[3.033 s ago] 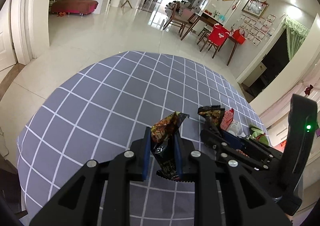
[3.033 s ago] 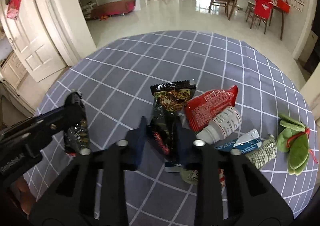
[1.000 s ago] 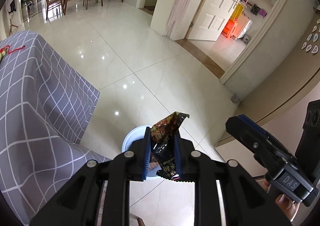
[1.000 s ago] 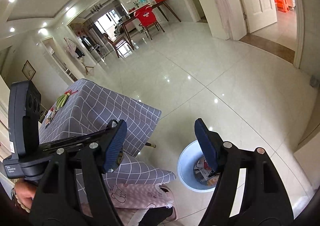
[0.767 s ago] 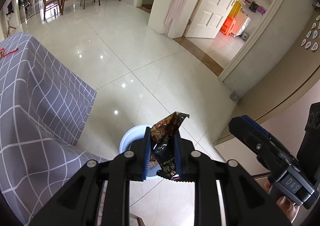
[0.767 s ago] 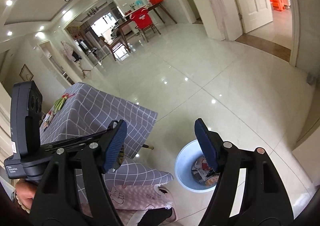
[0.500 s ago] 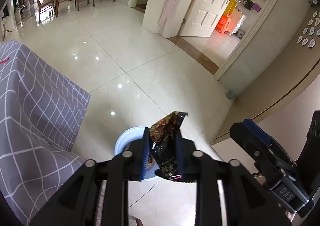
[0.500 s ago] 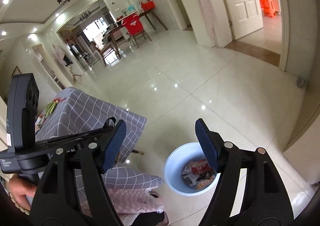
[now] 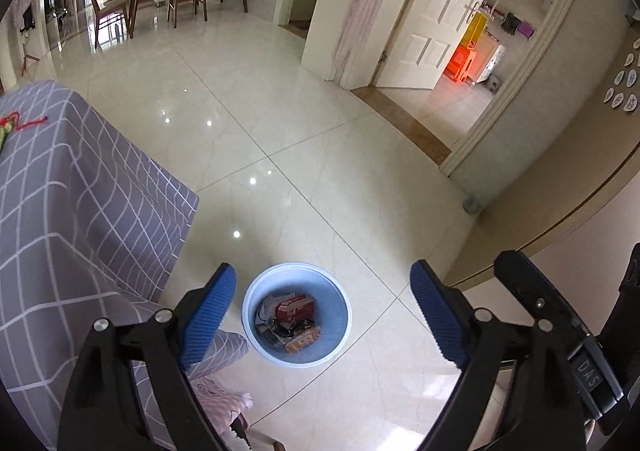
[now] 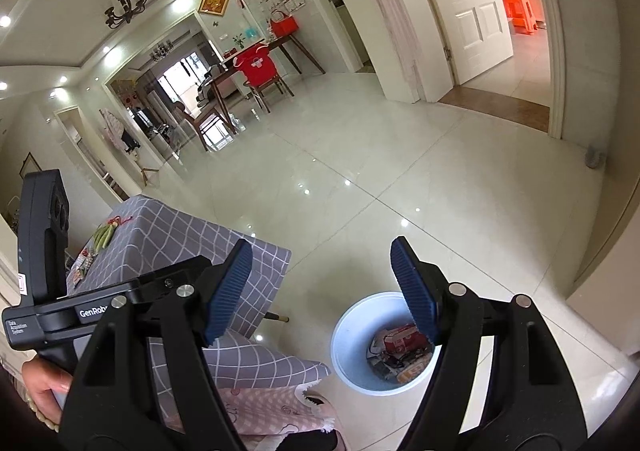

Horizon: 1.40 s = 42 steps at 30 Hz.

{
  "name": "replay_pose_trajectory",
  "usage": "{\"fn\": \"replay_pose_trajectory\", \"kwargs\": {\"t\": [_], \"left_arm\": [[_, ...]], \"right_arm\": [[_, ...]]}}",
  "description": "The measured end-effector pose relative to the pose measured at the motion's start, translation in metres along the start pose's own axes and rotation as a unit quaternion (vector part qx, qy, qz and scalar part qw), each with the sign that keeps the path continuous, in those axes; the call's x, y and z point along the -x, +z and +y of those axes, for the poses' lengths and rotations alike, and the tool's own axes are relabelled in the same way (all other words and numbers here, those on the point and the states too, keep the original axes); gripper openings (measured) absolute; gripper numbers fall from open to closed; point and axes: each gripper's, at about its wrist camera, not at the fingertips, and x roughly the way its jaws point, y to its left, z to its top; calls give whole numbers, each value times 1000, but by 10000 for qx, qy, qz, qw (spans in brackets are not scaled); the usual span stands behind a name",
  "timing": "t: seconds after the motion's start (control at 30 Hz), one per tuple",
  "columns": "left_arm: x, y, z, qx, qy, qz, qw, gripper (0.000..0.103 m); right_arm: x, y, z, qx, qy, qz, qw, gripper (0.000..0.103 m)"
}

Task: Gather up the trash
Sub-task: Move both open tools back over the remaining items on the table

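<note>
Released, crinkly wrapper gone from opening left gripper (image 9: 322, 309) above round plastic bin (image 9: 256, 291).

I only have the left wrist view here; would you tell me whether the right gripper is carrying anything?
Observer: No. The right gripper is open, with nothing between its pads.
Operator: Thank you. Where does the bin sit from its camera?
Observer: The bin is low in the right wrist view, and the right-hand pad overlaps its rim.
Operator: Is anything on the table?
Observer: Yes. A green toy lies on the checked tablecloth, with small items beside it that are too small to identify.
</note>
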Motion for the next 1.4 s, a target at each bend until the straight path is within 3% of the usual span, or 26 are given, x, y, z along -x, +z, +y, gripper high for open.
{"fn": "replay_pose_trajectory", "kwargs": {"t": [0.2,0.4,0.63,0.8,0.9,1.07,1.2,1.3,1.4], "left_arm": [[34,-2,10,3,68,-300,9995,87],[85,2,43,-43,438,-728,9964,87],[150,2,135,140,1382,-1112,9840,87],[181,-5,229,979,1763,-1073,9736,87],[186,-9,268,1476,1746,-958,9688,87],[183,-11,325,2361,1419,-846,9576,86],[172,-4,343,2601,1468,-840,9507,86],[163,3,351,2759,1381,-801,9478,72],[153,7,358,2844,1441,-729,9450,72]], "right_arm": [[4,3,26,162,196,25,9997,71],[0,7,79,557,554,111,9968,71],[-23,3,174,1203,1119,400,9856,72],[-50,-6,242,1654,1432,644,9736,72],[-70,-12,281,1883,1582,837,9657,72],[-102,-20,332,2217,1697,1066,9543,72],[-122,-22,355,2299,1752,1210,9497,72],[-137,-20,368,2341,1758,1283,9475,72],[-151,-18,377,2351,1757,1357,9463,72]]}}
